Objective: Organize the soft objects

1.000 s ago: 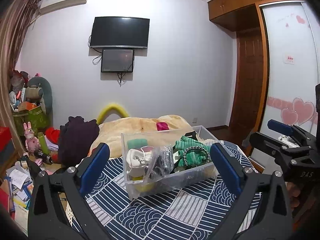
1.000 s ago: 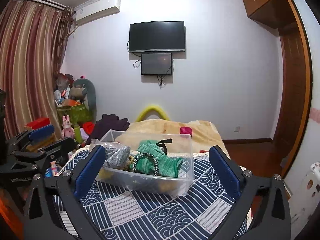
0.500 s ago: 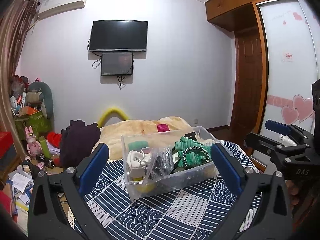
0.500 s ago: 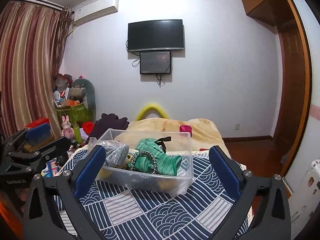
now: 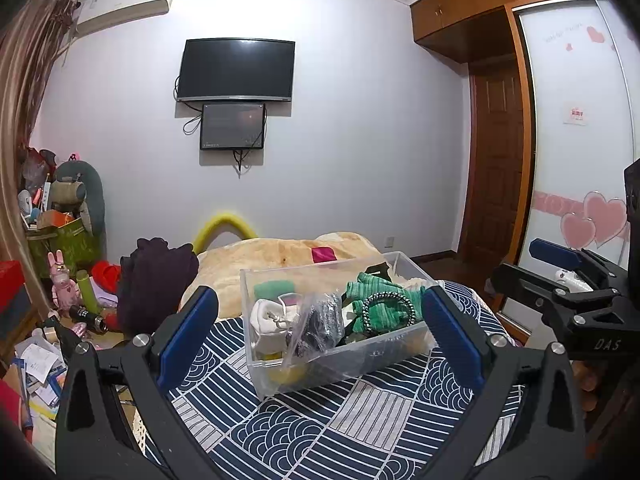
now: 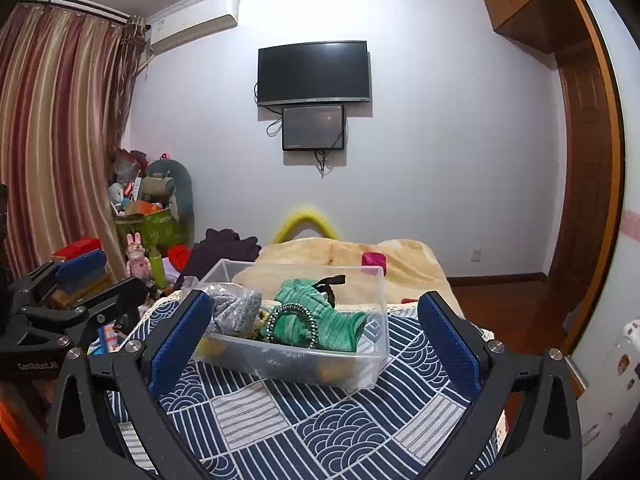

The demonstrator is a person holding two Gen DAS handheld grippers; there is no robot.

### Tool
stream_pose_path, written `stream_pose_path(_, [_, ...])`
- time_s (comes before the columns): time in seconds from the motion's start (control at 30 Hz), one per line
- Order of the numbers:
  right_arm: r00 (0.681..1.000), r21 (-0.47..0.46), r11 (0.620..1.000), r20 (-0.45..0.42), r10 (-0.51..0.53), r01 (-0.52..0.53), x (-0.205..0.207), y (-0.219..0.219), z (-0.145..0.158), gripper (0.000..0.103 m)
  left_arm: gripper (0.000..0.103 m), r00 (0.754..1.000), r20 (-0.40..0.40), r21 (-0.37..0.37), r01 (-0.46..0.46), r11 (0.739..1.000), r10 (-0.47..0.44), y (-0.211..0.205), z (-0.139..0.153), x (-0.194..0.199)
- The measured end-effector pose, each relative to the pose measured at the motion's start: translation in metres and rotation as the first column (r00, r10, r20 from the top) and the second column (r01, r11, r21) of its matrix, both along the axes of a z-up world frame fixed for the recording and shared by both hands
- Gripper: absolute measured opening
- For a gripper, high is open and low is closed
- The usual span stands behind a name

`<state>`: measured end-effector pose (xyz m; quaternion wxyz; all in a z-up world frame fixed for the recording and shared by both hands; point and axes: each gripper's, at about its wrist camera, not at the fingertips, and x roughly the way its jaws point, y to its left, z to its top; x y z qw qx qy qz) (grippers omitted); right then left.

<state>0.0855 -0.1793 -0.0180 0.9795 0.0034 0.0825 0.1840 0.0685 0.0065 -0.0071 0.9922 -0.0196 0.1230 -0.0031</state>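
Note:
A clear plastic bin [image 5: 384,354] [image 6: 362,364] stands on a blue patterned cloth [image 5: 320,420] [image 6: 320,420]. It holds a green knit piece [image 5: 384,304] [image 6: 320,320], a dark beaded ring [image 6: 290,318], a grey knit item [image 6: 236,308], a white item [image 5: 266,316] and a plastic bag [image 5: 320,324]. My left gripper [image 5: 320,334] is open and empty, short of the bin. My right gripper [image 6: 314,340] is open and empty, short of the bin. Each gripper also shows at the edge of the other's view.
A beige blanket [image 5: 280,252] with a small pink object [image 5: 324,255] lies behind the bin. A dark garment [image 5: 154,276] sits at left. Toys and clutter [image 5: 60,264] fill the left floor. A wooden door [image 5: 496,160] and wardrobe [image 5: 580,120] are at right.
Both grippers have drifted slightly; the views shifted a little. Nothing was grasped or let go, and the bin's contents have not moved.

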Motion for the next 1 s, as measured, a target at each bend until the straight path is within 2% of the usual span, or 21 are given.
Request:
stream_pose_path(0.53, [1.0, 0.003, 1.0, -0.015, 0.004, -0.004, 0.0021, 0.0015, -0.0018, 0.103, 0.103, 1.0, 0.011, -0.017, 0.007, 1.0, -0.007, 0.0021, -0.0016, -0.0017])
stream_pose_path(1.0, [0.999, 0.012, 1.0, -0.037, 0.014, -0.014, 0.0058, 0.0035, -0.0064, 0.103, 0.103, 0.999, -0.036, -0.064, 0.033, 0.997, -0.035, 0.0051, -0.0045, 0.0032])
